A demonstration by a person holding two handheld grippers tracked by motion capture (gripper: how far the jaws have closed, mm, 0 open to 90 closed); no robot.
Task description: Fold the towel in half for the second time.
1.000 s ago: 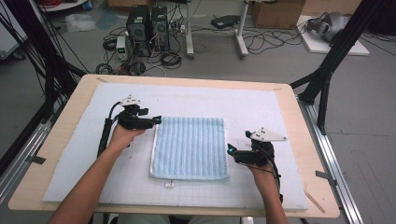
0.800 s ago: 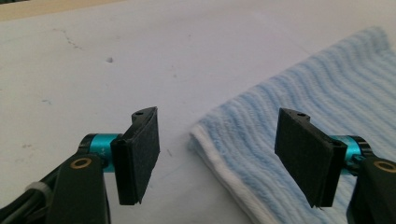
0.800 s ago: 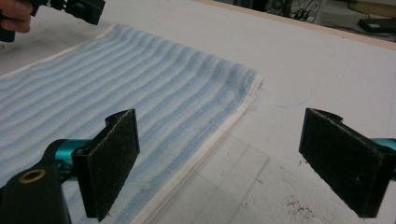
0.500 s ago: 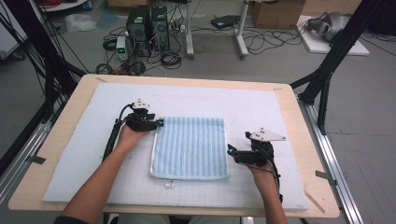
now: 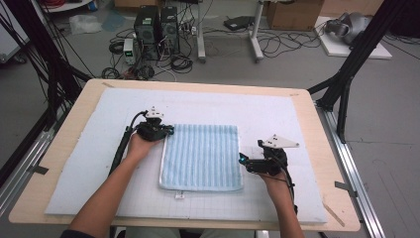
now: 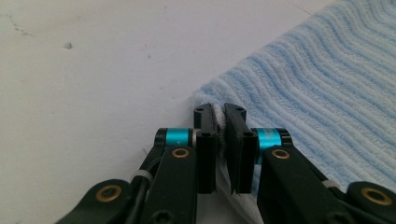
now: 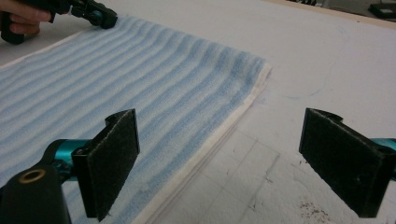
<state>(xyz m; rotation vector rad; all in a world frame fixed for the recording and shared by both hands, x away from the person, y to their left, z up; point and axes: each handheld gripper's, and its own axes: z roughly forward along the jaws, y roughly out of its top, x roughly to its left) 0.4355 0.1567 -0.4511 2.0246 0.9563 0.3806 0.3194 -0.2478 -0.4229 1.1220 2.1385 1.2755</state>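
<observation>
Pinching the far-left corner of the blue striped towel, approx. 10 o'clock on its outline, the left tool is closed on the cloth. Towel lies flat, centre of white-padded counter. Right tool, jaws wide apart, sits at towel's 4 o'clock edge.

White foam mat covers wooden table; beyond far edge, two black computer towers, tangled floor cables, cardboard box, black frame struts.

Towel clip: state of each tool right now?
Left tool: closed on the towel corner.
Right tool: open, holding nothing, at the towel's edge.
</observation>
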